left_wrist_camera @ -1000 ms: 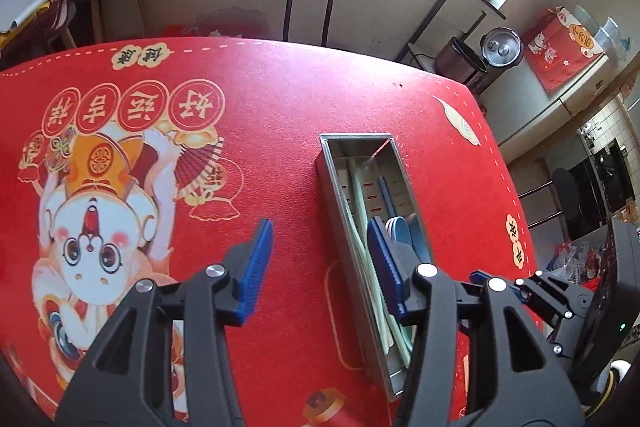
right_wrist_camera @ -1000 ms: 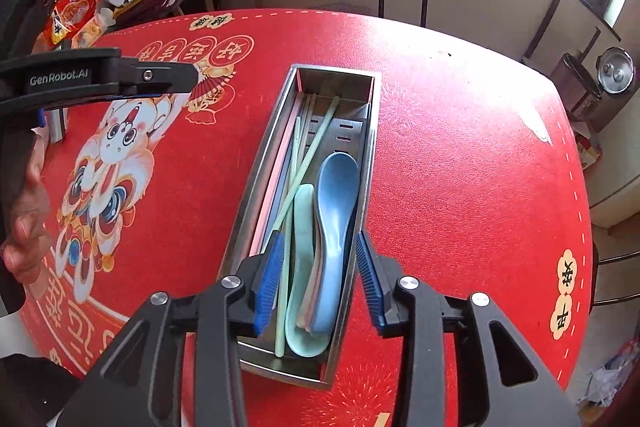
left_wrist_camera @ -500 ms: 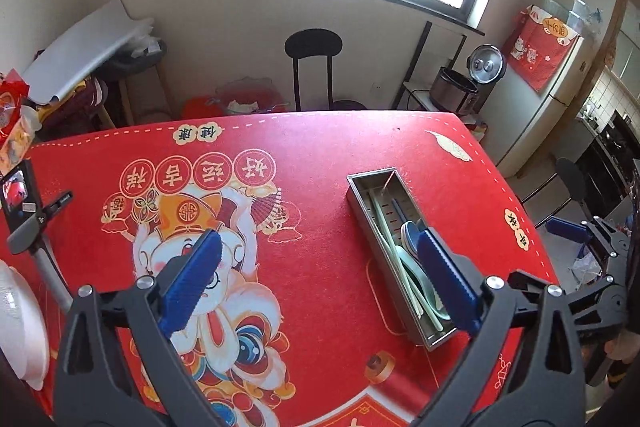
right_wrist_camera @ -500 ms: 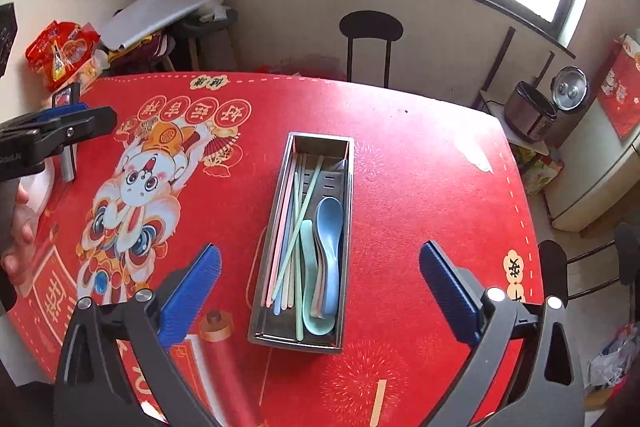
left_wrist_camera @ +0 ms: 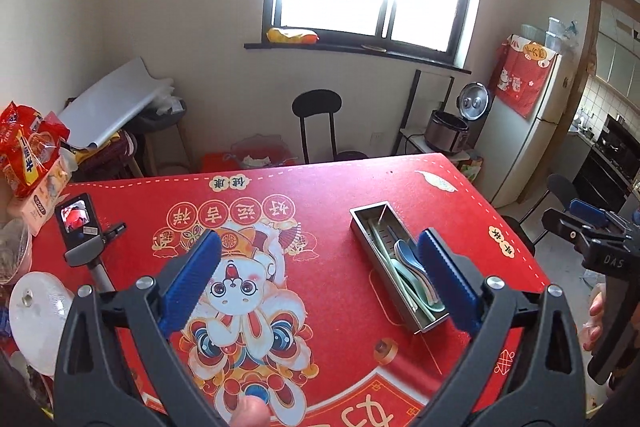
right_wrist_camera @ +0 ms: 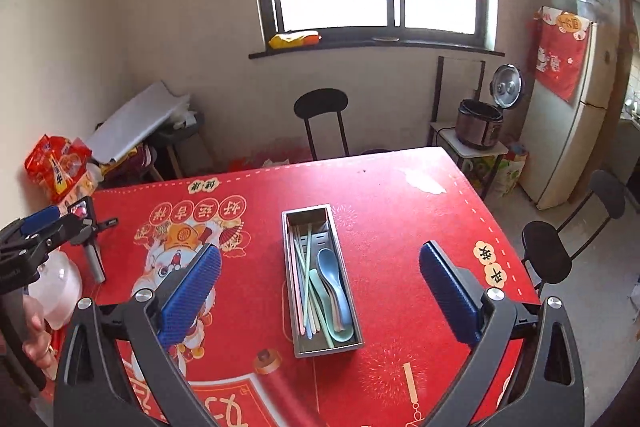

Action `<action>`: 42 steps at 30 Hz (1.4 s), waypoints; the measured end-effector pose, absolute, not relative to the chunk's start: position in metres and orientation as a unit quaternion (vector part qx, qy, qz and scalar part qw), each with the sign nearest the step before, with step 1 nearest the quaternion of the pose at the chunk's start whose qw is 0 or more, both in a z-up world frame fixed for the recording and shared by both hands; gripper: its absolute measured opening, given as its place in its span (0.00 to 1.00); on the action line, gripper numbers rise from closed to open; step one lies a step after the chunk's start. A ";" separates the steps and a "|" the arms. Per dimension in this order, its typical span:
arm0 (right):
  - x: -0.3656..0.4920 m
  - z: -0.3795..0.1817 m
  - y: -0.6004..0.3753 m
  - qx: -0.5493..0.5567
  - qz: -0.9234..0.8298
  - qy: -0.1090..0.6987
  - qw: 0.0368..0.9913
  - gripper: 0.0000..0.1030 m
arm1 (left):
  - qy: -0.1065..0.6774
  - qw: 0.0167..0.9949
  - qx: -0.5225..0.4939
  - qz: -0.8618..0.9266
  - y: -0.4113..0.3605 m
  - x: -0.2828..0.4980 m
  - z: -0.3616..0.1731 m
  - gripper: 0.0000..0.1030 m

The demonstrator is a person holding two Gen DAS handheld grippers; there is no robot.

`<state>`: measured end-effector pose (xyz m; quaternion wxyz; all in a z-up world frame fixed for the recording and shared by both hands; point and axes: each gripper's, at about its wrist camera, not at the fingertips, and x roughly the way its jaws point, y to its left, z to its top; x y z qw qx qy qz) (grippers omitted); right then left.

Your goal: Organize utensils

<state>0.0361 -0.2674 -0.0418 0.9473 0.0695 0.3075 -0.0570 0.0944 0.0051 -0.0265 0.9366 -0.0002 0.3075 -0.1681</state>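
A steel utensil tray (right_wrist_camera: pixel 289 291) lies lengthwise on the red printed tablecloth (right_wrist_camera: pixel 400 227). It holds several pastel chopsticks (right_wrist_camera: pixel 303 279), a blue spoon (right_wrist_camera: pixel 330 267) and a green spoon (right_wrist_camera: pixel 340 335). My right gripper (right_wrist_camera: pixel 319 251) hangs well above and in front of the tray, open wide, with nothing between its blue pads. My left gripper (left_wrist_camera: pixel 318 239) is also open and empty, high over the cartoon figure (left_wrist_camera: pixel 236 291) to the left of the tray (left_wrist_camera: pixel 380 283). In the left wrist view the spoons (left_wrist_camera: pixel 404 255) sit partly behind the right blue pad.
A small camera on a stand (left_wrist_camera: pixel 80 223), a white lid (left_wrist_camera: pixel 36 311) and snack bags (left_wrist_camera: pixel 24 147) crowd the table's left edge. Black chairs (right_wrist_camera: pixel 320 107) stand beyond the far edge and at the right (right_wrist_camera: pixel 548 259). A rice cooker (right_wrist_camera: pixel 480 127) and a fridge (right_wrist_camera: pixel 568 107) stand at the back right.
Both grippers opened from half closed to wide and lifted up and back from the tray. The tray now looks smaller and the window has come into view.
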 end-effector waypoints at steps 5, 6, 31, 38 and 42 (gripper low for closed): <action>0.014 -0.031 -0.267 0.068 -0.072 0.292 0.951 0.94 | 0.271 0.950 -0.019 -0.156 0.017 0.072 -0.014 0.94; 0.011 -0.029 -0.268 0.066 -0.075 0.290 0.952 0.94 | 0.268 0.951 -0.022 -0.153 0.019 0.069 -0.013 0.94; -0.005 -0.018 -0.274 0.065 -0.103 0.283 0.951 0.94 | 0.285 0.947 -0.017 -0.148 0.017 0.063 -0.015 0.94; -0.006 -0.018 -0.273 0.063 -0.108 0.281 0.952 0.94 | 0.289 0.946 -0.016 -0.148 0.016 0.063 -0.017 0.94; -0.005 -0.018 -0.274 0.062 -0.110 0.281 0.951 0.94 | 0.292 0.945 -0.018 -0.148 0.016 0.063 -0.017 0.94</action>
